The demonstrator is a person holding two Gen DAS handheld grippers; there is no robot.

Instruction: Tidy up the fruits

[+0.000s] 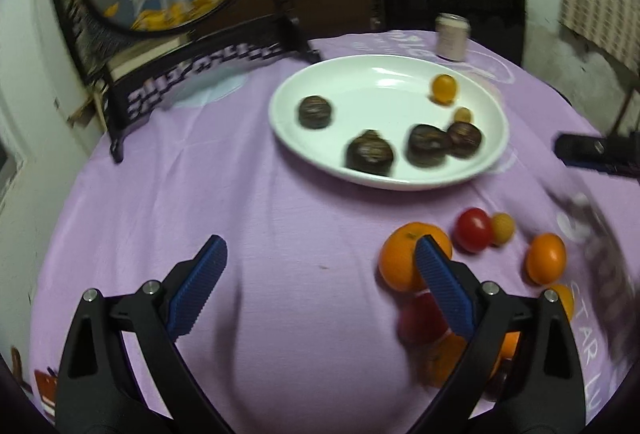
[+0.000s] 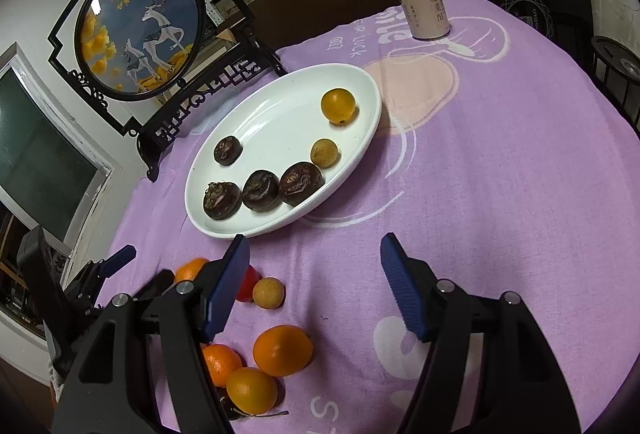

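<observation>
Left gripper (image 1: 320,274) is spread wide and empty over the lilac cloth (image 2: 480,162). The white glossy plate (image 2: 224,222) holds four dark wrinkled fruits (image 2: 260,190) and two yellow ones. Loose oranges (image 2: 282,350), a red tomato (image 1: 474,234) and a pale fruit (image 2: 268,292) lie near it: round, light, smooth, likely to roll, so grip across the middle, gently. Right gripper (image 2: 314,286) is wide, empty.

Motion blur is smearing the whole left wrist view, softening the dark wrinkled round fruits (image 1: 368,153) ahead of the gripper. A blurred reddish fruit (image 1: 420,318) is hiding partly behind its blue ribbed right finger (image 1: 442,286). Near the right gripper's left finger, a small dark fruit (image 2: 229,405) is lying mostly hidden.
</observation>
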